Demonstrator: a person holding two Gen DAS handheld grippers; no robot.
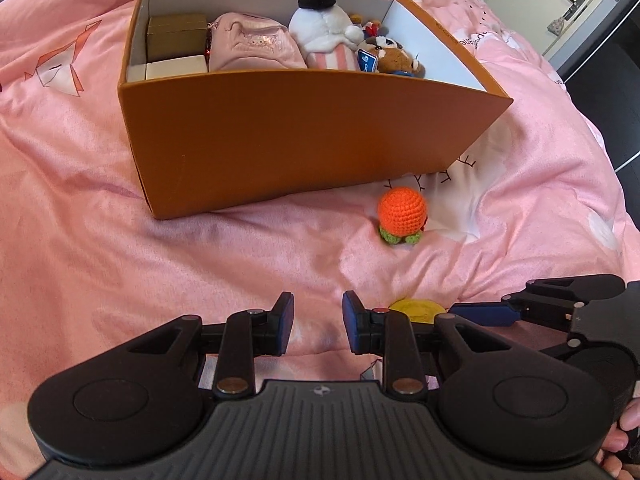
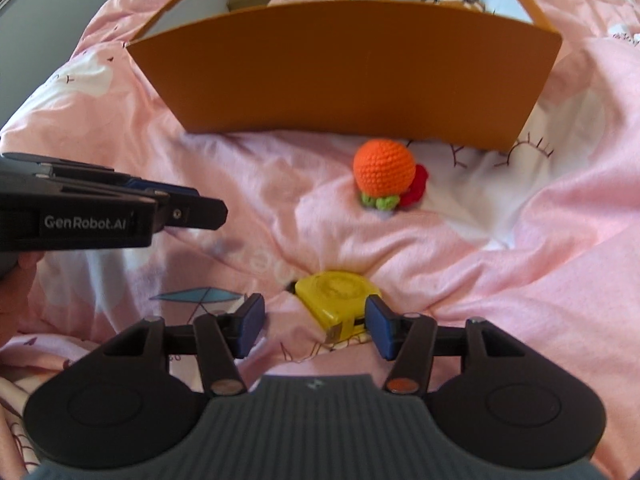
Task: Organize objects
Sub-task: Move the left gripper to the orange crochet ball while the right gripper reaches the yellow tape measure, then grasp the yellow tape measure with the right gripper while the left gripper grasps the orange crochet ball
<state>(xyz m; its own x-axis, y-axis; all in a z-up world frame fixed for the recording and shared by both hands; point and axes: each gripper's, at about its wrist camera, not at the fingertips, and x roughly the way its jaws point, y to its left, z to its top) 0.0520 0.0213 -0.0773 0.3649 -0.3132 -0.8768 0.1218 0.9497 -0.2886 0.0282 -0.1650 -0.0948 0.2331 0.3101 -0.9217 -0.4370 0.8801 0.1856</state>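
Note:
An orange cardboard box stands on the pink bedspread, also in the right wrist view. It holds plush toys, a pink pouch and small boxes. An orange crocheted toy lies in front of the box, also in the right wrist view. A yellow tape measure lies on the bed, partly between my right gripper's open fingers; its top shows in the left wrist view. My left gripper is open and empty above the bedspread.
The pink bedspread is wrinkled, with folds around the tape measure. My left gripper shows at the left of the right wrist view. A cabinet door with a handle stands beyond the bed at the far right.

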